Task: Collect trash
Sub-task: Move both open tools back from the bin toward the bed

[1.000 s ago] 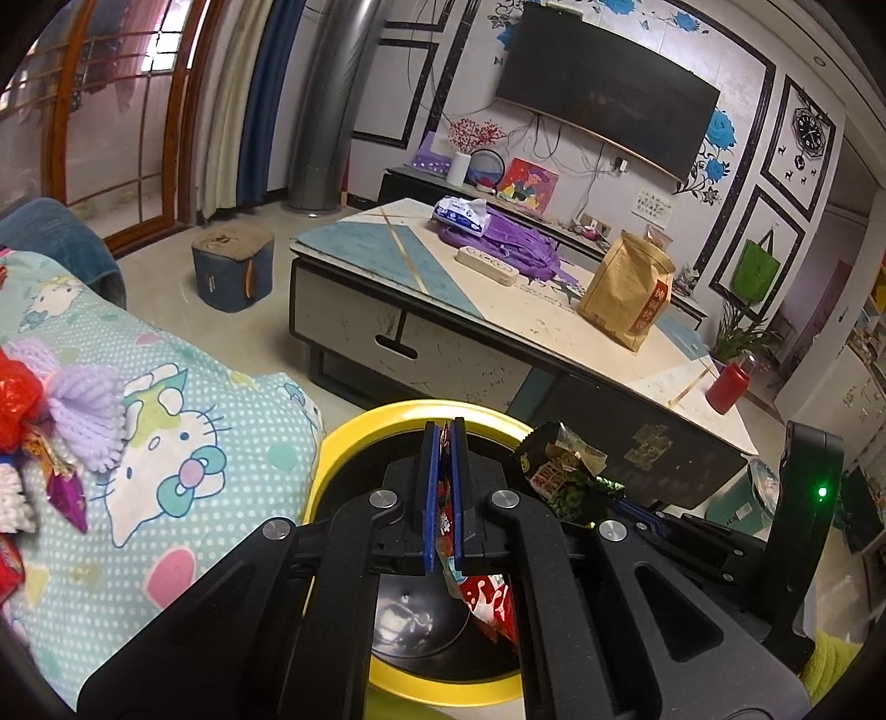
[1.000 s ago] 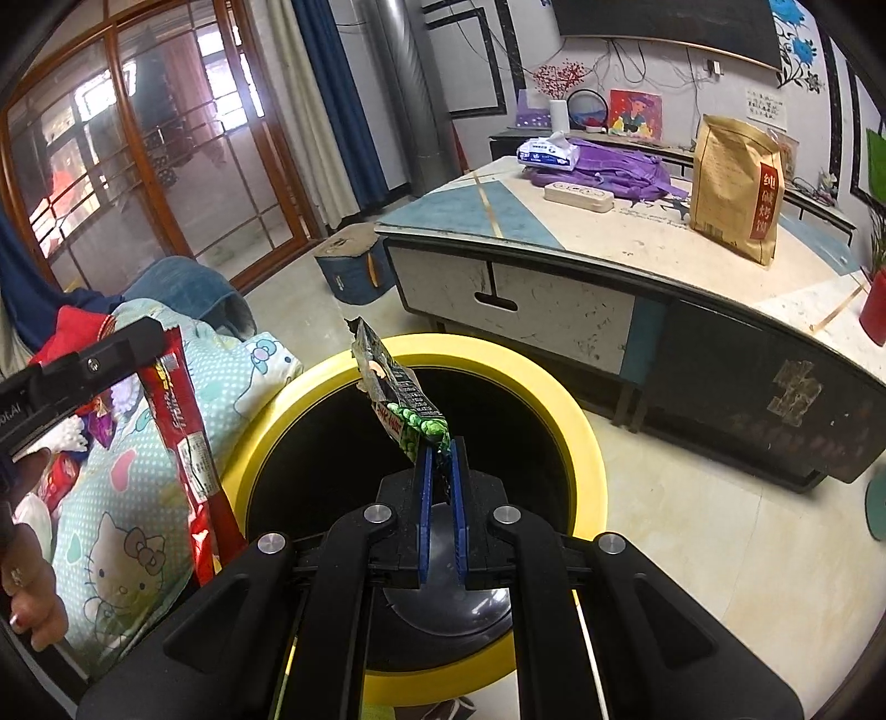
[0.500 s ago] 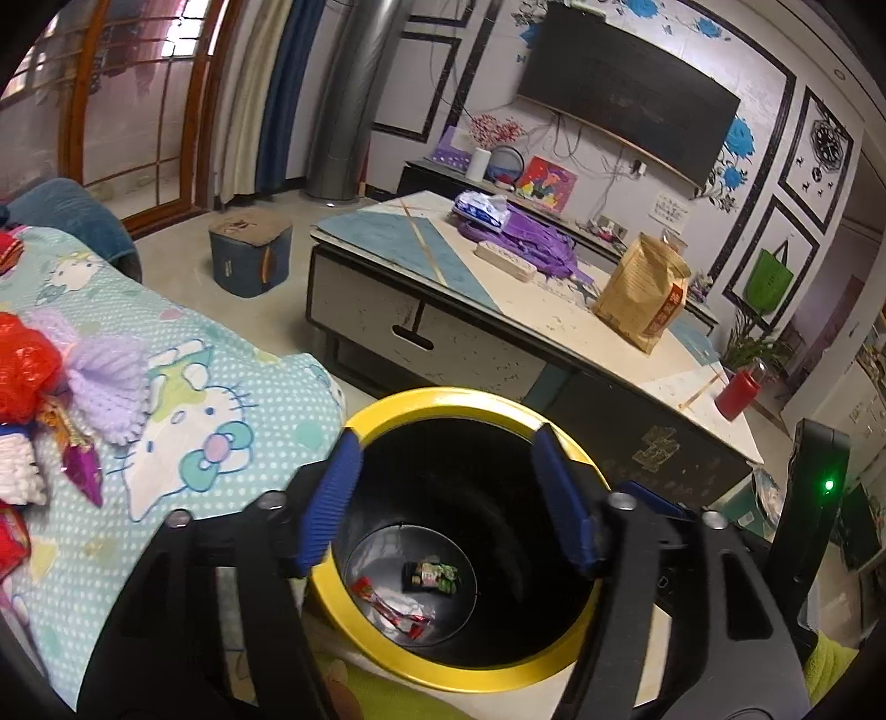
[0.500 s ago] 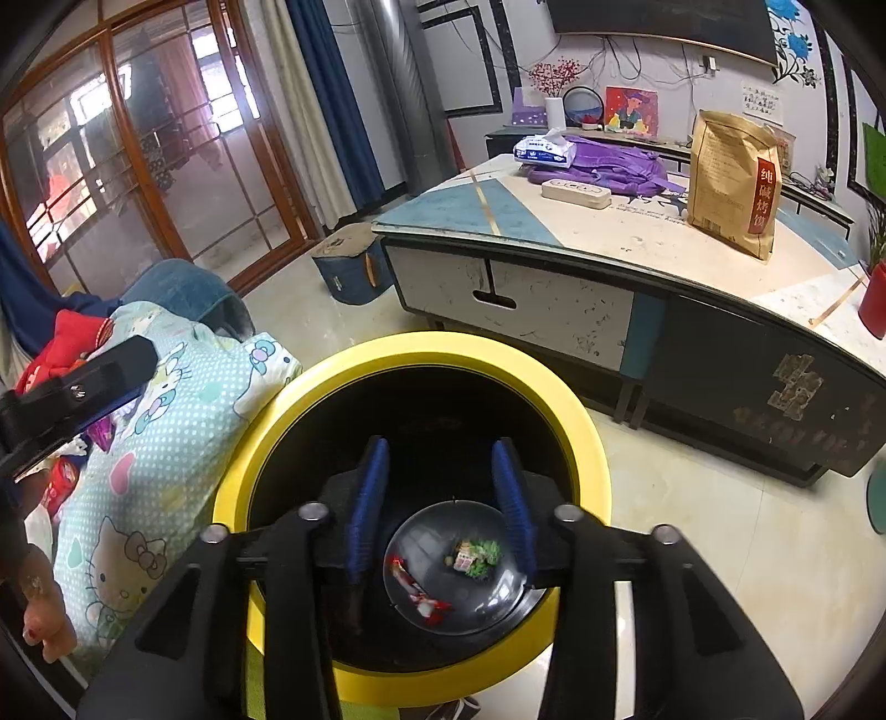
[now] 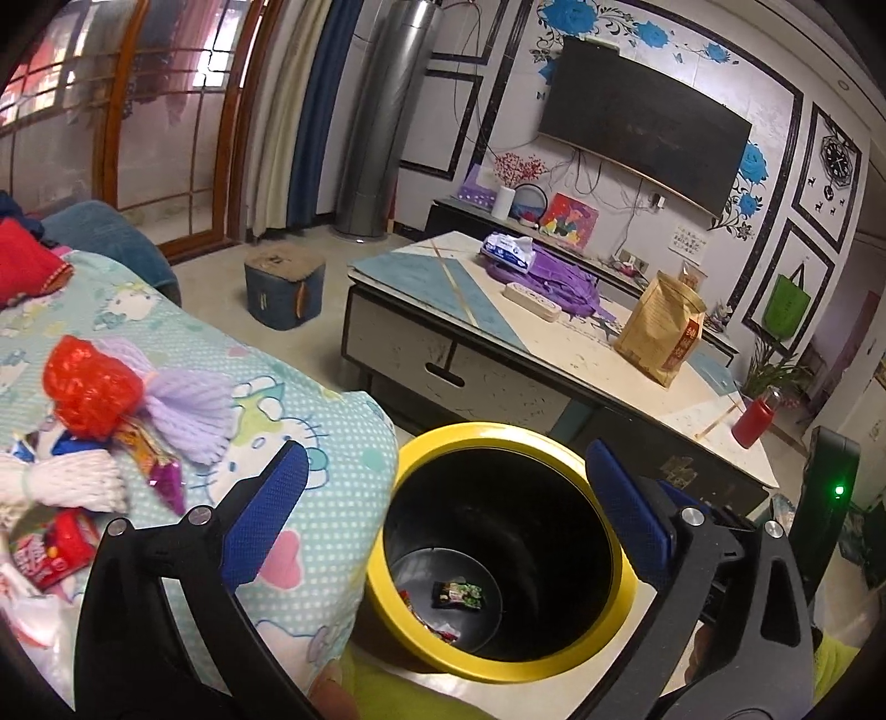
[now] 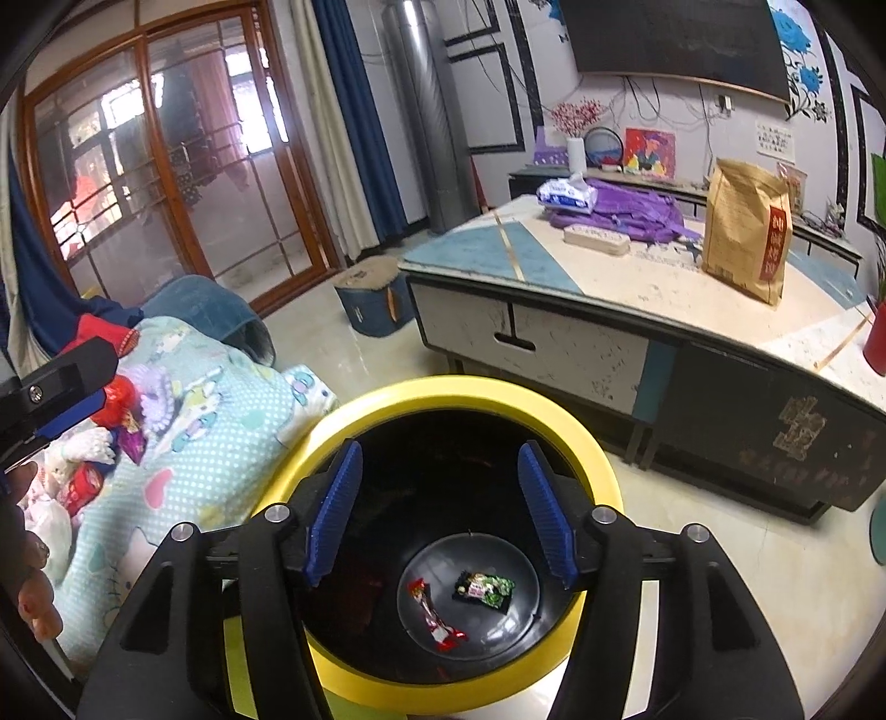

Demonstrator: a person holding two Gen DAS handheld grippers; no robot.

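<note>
Crinkly foil wrappers (image 5: 149, 459) lay left of the left gripper (image 5: 443, 509) — featherlight, slippery, best pinched by an edge; both the left and right gripper (image 6: 440, 512) were opening, empty.

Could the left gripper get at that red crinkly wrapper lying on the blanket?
Probably yes: the left gripper is empty, its jaws opening, and the red wrapper lies uncovered atop the blanket beside it.

red wrapper (image 5: 437, 628): partly hidden by bin rim (image 5: 387, 592), left view
TV (image 6: 681, 44): top cut off, right view
brown bag (image 6: 747, 227): print too small to read
red bottle (image 6: 876, 338): cut by right edge
</note>
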